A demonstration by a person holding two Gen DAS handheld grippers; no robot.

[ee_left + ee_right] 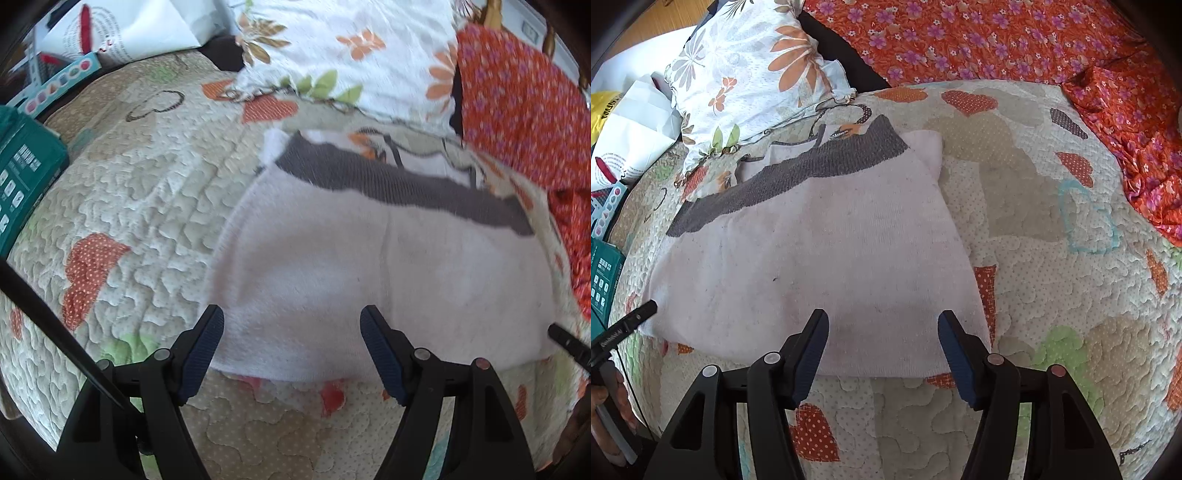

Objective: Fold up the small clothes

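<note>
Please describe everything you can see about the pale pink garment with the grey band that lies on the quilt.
The pale pink knitted garment with a dark grey ribbed band lies flat on the patchwork quilted bedspread, folded into a roughly trapezoid shape. The grey band runs along its far edge, and a pink flap shows at the far right corner. The fabric looks soft and fuzzy, with a faint vertical crease. Its near edge lies under the open left tongs and right tongs; neither grips it.

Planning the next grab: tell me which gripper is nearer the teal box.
Left. The left gripper hangs over the garment's end toward the teal box; the right gripper is over the far end.
</note>
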